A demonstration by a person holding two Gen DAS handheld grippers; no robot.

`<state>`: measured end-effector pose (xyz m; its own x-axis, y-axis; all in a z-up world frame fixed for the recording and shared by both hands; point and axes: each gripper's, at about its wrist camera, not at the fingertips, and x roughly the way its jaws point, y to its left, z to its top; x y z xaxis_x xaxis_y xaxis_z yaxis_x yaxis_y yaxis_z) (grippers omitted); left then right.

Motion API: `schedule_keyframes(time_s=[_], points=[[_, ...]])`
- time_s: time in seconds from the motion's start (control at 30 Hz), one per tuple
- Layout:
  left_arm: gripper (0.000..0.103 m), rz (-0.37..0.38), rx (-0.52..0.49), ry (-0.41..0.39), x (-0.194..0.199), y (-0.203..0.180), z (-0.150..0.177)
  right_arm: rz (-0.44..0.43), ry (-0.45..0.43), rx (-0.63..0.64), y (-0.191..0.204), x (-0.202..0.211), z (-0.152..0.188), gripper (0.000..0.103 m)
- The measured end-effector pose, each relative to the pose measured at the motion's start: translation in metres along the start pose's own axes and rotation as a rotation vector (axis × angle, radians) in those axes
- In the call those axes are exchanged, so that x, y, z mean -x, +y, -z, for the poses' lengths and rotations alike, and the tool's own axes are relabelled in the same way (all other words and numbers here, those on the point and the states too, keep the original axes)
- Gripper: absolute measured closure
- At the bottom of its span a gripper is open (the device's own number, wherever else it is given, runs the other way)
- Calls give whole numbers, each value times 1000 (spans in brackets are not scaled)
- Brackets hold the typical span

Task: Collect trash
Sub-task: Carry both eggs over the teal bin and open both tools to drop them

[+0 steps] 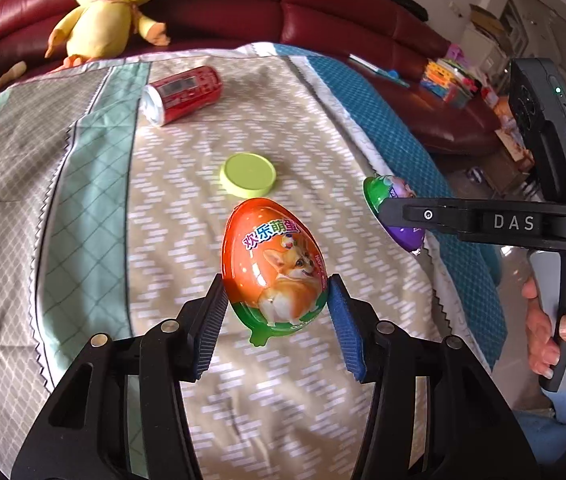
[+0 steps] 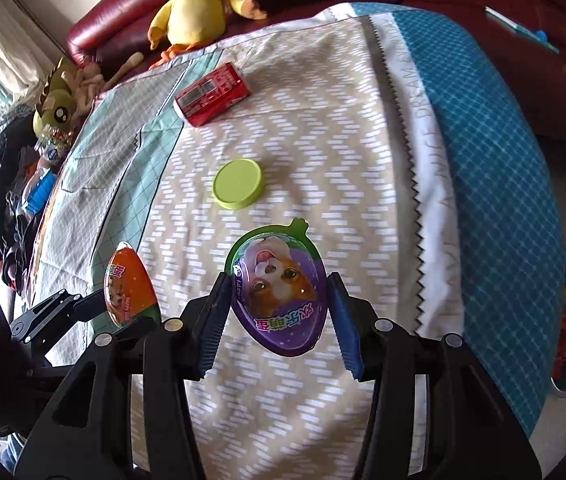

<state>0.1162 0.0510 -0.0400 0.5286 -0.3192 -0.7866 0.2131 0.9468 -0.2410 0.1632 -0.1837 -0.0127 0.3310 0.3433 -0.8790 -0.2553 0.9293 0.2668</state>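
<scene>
My left gripper [image 1: 277,300] pinches the orange egg [image 1: 273,264], blue pads pressed on both its flanks, held above the near middle of the patchwork cloth [image 1: 83,208]. My right gripper [image 2: 277,300] likewise clamps the purple egg [image 2: 281,292], dog print upside down, green rim tab pointing far.

Left wrist view only: my right hand [image 1: 563,320] on the grey handle at the right edge, and the right tool's black finger across the purple egg [image 1: 393,208], so only part of that egg shows. Right wrist view only: the orange egg [image 2: 131,288] edge-on at the left, with the left tool's linkage under it; farther left, a green spiky plush [image 2: 53,104] and a plastic bottle [image 2: 39,184] in a dark heap.

Both views: lime lid [image 1: 248,174] flat on the cloth beyond the eggs, well apart from the red can [image 1: 181,94] lying on its side farther off to the left. Yellow duck plush [image 1: 101,12] sits past the far edge on the dark red leather sofa [image 1: 323,4]. Cloth runs grey, mint, beige zigzag, then teal at right. Cartons and colourful clutter far right.
</scene>
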Motion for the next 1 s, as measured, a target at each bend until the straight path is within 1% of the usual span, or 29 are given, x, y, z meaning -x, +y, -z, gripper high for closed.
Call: schedule_keyframes(time_s=[0.27, 0.37, 0.57, 0.73, 1.0], points=[[51, 69, -105, 24, -27, -71, -19, 55, -76, -124, -79, 43, 20, 56], [51, 92, -150, 37, -39, -98, -24, 92, -99, -170, -110, 57, 28, 56], [51, 134, -228, 75, -63, -147, -32, 110, -134, -265, -164, 81, 45, 56], [51, 165, -296, 106, -81, -190, -40, 132, -182, -343, -210, 108, 61, 56], [51, 223, -424, 148, -113, -274, -47, 193, -253, -468, -292, 152, 92, 56]])
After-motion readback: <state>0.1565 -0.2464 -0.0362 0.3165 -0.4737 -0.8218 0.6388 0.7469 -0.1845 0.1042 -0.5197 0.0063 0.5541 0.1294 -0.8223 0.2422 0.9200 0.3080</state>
